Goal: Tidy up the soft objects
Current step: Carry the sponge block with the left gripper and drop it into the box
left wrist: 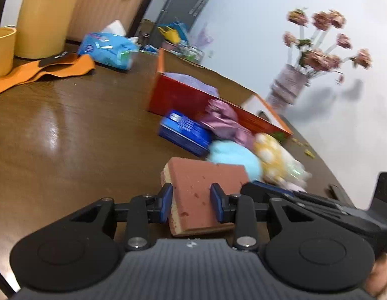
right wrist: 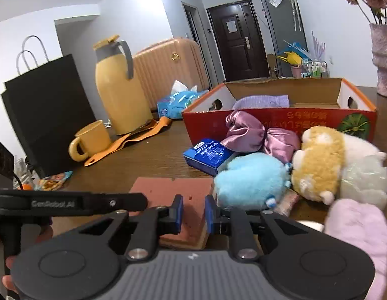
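The left gripper (left wrist: 191, 203) is closed on a reddish-brown sponge (left wrist: 203, 185), its blue pads (left wrist: 166, 201) pressed against both sides, and the sponge sits tilted, one end raised off the brown wooden table (left wrist: 68, 135). In the right wrist view the right gripper (right wrist: 193, 212) has its jaws set narrowly either side of the near edge of the same sponge (right wrist: 173, 187); whether its pads actually pinch the sponge cannot be told. The sponge lies at the near edge of the table, just left of a cluster of soft things: a light blue plush (right wrist: 251, 177), a yellow and white plush (right wrist: 321, 165), a pale pink plush (right wrist: 356, 227) at the near right, and a mauve satin pouch (right wrist: 258, 132) farther back. A blue tissue packet (right wrist: 208, 155) lies flat just beside the blue plush, touching its far left side. Behind the cluster stands an open red and orange cardboard box (right wrist: 278, 120), and a folded lilac cloth (right wrist: 262, 102) rests inside it at the left. Far left on the table are a yellow thermos jug (right wrist: 118, 92), a yellow mug (right wrist: 90, 140), an orange strap (right wrist: 125, 141) and a blue wet-wipe pack (right wrist: 178, 101). A black paper bag (right wrist: 45, 110) stands at the left edge, and a vase of pink flowers (left wrist: 316, 47) stands at the far right, beyond the box.
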`<state>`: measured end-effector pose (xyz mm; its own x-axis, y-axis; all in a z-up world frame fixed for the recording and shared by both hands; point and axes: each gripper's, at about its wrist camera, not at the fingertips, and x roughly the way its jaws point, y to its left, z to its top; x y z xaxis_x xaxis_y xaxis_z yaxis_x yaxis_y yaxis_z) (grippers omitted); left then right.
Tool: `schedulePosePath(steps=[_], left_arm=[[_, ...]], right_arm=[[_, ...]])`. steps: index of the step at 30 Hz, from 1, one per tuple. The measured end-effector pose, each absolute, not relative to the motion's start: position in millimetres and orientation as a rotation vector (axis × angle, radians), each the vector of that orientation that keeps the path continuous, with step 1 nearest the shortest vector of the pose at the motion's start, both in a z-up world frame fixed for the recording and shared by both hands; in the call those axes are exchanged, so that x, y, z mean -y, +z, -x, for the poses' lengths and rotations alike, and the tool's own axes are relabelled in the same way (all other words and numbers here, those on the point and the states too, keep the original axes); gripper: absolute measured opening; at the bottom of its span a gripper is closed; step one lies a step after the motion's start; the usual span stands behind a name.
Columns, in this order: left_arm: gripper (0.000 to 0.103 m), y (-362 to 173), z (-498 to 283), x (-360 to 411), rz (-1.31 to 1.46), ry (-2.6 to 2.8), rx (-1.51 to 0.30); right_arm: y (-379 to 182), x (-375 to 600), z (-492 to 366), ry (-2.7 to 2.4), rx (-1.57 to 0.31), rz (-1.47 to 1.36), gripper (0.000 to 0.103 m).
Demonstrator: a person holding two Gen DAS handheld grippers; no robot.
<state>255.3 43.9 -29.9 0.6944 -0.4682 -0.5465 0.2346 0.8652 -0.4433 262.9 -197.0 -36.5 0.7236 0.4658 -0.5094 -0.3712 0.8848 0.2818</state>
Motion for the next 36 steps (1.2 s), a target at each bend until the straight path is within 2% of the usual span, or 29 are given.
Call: schedulePosePath(steps=[9,11,12,19,20,22,25,31,36], left_arm=[[0.034,-36.8,-210.6,-8.6,0.333,-0.492,-0.77],[0.04,-35.6,-205.8,-6.3,0.32,-0.484,-0.761],[0.042,-34.5,-203.6,-6.8,0.318,-0.475,-0.755],[0.041,-30.5,-198.9,-4.4,0.317,-0.473,-0.755],[0.04,-31.0,-199.3,-2.6,0.315,-0.476,-0.758],[0.028,-33.0,-200.6,-0.2,0.315,-0.465,-0.764],[0.021,-31.7,-202.9,-0.7,0.316,-0.448,-0.75],[0.02,12.2,-231.0,-2.6,0.295,-0.487,-0.625],[0.02,70.9,-297.1,2.6,0.254,-0.481,-0.52]], right_arm=[[-41.8,243.7,-199.5,0.396,-0.672,-0.25,0.021],[-43.4,252.3,-188.4,0.386,-0.664,-0.28,0.023],[-43.8,255.1,-184.9,0.378,-0.658,-0.29,0.026],[-46.9,260.1,-182.1,0.375,-0.639,-0.343,0.029],[-48.0,258.7,-184.5,0.379,-0.644,-0.347,0.029],[-52.0,258.3,-188.0,0.391,-0.654,-0.358,0.029],[-57.1,259.9,-193.7,0.398,-0.667,-0.383,0.028],[-20.9,259.3,-213.2,0.403,-0.561,-0.354,0.026],[25.2,258.7,-269.2,0.422,-0.472,-0.344,0.026]])
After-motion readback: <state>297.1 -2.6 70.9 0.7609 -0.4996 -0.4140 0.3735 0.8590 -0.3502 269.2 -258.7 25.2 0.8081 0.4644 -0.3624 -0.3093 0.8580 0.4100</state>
